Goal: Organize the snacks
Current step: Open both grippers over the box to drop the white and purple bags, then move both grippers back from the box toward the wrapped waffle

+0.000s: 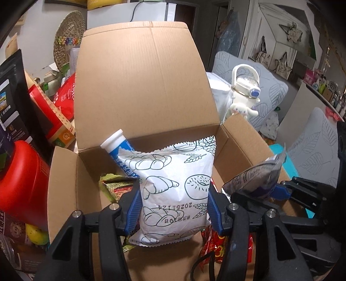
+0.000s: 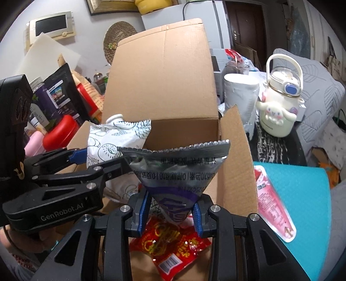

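White wall, dark door, grey leaf-print cushions, white cabinet.

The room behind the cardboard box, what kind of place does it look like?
Most likely a lived-in home, perhaps a living room. Grey leaf-print cushions sit behind the cardboard box, a cartoon-character water bottle stands beside it, and a woven straw hat hangs on the wall.

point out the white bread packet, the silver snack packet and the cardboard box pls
white bread packet (image 1: pixel 173 190): left wrist view, middle of its printed front, between the blue pads.
silver snack packet (image 2: pixel 176 170): right wrist view, on the line of printed text.
cardboard box (image 1: pixel 140 86): left wrist view, inside face of the raised back flap.
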`<state>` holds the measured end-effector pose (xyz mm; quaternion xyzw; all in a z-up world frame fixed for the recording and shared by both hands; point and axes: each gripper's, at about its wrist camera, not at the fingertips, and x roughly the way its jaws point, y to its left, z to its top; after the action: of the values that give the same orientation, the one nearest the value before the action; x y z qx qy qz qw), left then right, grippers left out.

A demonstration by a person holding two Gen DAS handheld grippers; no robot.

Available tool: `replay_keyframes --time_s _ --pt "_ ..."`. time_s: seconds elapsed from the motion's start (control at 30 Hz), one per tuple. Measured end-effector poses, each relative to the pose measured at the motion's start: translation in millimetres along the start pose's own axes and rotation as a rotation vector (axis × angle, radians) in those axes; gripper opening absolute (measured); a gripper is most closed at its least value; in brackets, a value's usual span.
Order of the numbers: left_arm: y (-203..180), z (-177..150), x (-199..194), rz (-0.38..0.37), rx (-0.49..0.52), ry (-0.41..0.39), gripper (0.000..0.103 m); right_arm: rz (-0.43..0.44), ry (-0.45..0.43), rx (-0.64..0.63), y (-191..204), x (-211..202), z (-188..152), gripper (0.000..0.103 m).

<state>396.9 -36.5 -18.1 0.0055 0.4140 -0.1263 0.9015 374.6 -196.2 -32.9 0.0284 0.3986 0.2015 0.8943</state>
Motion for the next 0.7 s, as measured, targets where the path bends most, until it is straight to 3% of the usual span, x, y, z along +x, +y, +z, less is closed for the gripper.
replay_keyframes --time_s 0.1,0.2,0.27,0.43,0.7 --pt "-1 0 0 0.010 0.001 0.006 0.054 -0.032 -0.005 -0.005 0 -2 1 0.041" --pt "3 1 -1 0.017 -0.012 0.017 0.064 -0.066 -0.026 -0.005 -3 -7 2 0.054" --pt "4 1 -4 0.040 -0.013 0.005 0.076 -0.059 -0.031 0.004 -5 -10 3 0.054" --pt "3 3 -15 0.068 -0.004 -0.031 0.077 -0.060 -0.045 -0.001 -3 -16 4 0.054" --pt "-2 3 -48 0.050 0.002 -0.111 0.077 -0.059 -0.114 -0.023 6 -44 6 0.054"
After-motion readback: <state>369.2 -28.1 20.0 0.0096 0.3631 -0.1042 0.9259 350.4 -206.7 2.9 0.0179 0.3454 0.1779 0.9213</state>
